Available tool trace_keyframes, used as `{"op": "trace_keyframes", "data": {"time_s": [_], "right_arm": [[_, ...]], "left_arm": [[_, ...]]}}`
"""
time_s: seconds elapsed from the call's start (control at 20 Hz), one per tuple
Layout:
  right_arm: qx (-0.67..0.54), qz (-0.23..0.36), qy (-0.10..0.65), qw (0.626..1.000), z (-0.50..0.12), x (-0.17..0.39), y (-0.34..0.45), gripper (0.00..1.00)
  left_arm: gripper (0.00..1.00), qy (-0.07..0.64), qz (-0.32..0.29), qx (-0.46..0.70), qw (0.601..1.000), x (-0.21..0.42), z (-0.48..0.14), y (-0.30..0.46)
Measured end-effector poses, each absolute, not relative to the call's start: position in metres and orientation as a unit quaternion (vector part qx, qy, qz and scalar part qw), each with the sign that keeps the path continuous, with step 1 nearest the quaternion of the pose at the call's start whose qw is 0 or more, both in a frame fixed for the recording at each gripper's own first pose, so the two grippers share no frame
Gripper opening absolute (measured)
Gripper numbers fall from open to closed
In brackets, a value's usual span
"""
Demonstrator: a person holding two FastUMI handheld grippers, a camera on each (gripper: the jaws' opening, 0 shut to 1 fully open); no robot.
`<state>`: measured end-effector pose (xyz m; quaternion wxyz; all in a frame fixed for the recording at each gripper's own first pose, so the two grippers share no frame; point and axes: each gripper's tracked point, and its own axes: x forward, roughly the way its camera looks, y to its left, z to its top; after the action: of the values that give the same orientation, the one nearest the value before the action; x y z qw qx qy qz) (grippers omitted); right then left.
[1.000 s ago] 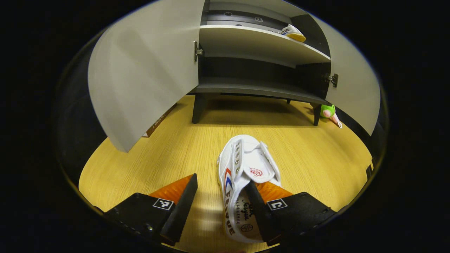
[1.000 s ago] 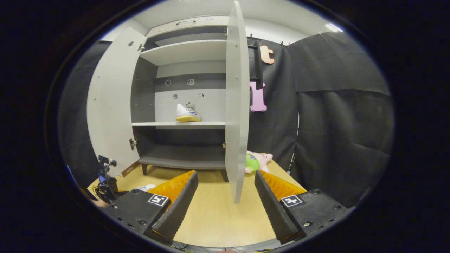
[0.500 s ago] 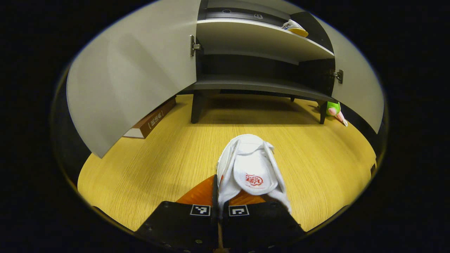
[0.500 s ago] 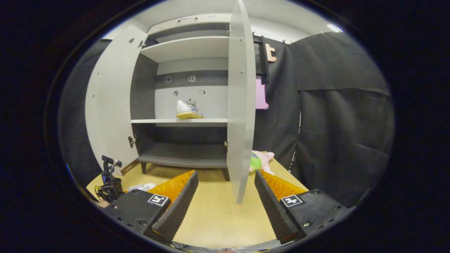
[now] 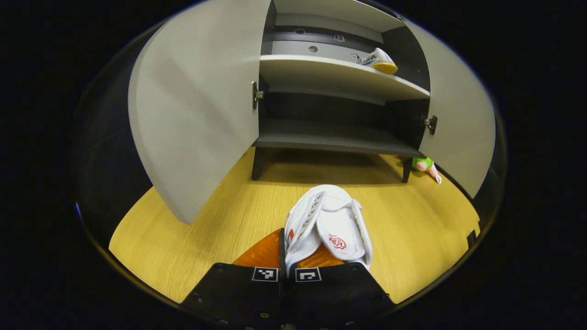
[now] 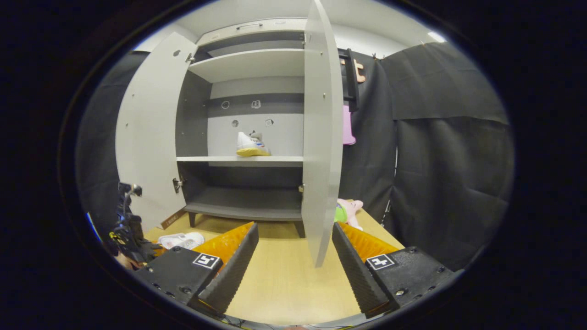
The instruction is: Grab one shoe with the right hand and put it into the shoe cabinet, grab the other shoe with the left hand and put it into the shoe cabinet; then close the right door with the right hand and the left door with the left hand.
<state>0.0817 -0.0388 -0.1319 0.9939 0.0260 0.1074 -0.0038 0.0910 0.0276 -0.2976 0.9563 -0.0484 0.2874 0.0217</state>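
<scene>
A white shoe with a red logo on its tongue has its toe pointing at the shoe cabinet. My left gripper is shut on the shoe's left side wall near the heel. I cannot tell whether the shoe is off the floor. The second white shoe, with a yellow sole, rests on the right of the cabinet's middle shelf. Both doors stand open: the left door and the right door. My right gripper is open and holds nothing, just in front of the right door's edge. The held shoe also appears low on the left.
A green and pink plush toy lies on the wooden floor by the cabinet's right leg. A brown box sits behind the left door. Black cloth hangs to the right of the cabinet.
My left gripper went from open around the shoe's side wall to shut on it, then tilted up toward the cabinet. My right gripper stayed open and drifted slightly.
</scene>
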Motion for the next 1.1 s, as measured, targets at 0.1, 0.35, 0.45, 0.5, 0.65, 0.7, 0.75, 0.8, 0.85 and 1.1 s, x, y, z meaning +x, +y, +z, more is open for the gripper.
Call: {"op": "trace_keyframes", "data": {"time_s": [0.1, 0.35, 0.45, 0.5, 0.65, 0.7, 0.75, 0.8, 0.85, 1.1], "right_arm": [[0.031, 0.009, 0.100, 0.994, -0.127, 0.083, -0.031, 1.00], [0.036, 0.040, 0.075, 0.996, -0.110, 0.079, -0.011, 1.00], [0.034, 0.050, 0.067, 0.996, -0.105, 0.076, -0.005, 1.00], [0.033, 0.053, 0.064, 0.996, -0.102, 0.074, -0.003, 1.00], [0.036, 0.064, 0.060, 0.995, -0.101, 0.069, 0.003, 1.00], [0.037, 0.067, 0.061, 0.995, -0.101, 0.067, 0.005, 1.00], [0.037, 0.068, 0.063, 0.995, -0.102, 0.066, 0.006, 1.00], [0.037, 0.069, 0.062, 0.995, -0.102, 0.064, 0.006, 1.00], [0.038, 0.069, 0.061, 0.995, -0.101, 0.063, 0.006, 1.00], [0.036, 0.058, 0.058, 0.996, -0.099, 0.062, -0.003, 1.00]], "left_arm": [[0.00, 0.269, 0.014, -0.052, 0.962, 0.093, -0.259, 0.015], [0.00, 0.219, 0.008, -0.086, 0.972, 0.119, -0.168, -0.007], [0.00, 0.188, 0.010, -0.081, 0.979, 0.145, -0.131, -0.007], [0.00, 0.172, 0.016, -0.071, 0.982, 0.160, -0.113, -0.004], [0.00, 0.143, 0.028, -0.066, 0.987, 0.204, -0.065, 0.000], [0.00, 0.140, 0.033, -0.064, 0.988, 0.218, -0.053, 0.001], [0.00, 0.135, 0.042, -0.058, 0.988, 0.235, -0.043, 0.003], [0.00, 0.134, 0.050, -0.054, 0.988, 0.254, -0.034, 0.006], [0.00, 0.137, 0.056, -0.052, 0.988, 0.270, -0.029, 0.008], [0.00, 0.187, 0.073, -0.065, 0.977, 0.355, -0.037, 0.016]]}}
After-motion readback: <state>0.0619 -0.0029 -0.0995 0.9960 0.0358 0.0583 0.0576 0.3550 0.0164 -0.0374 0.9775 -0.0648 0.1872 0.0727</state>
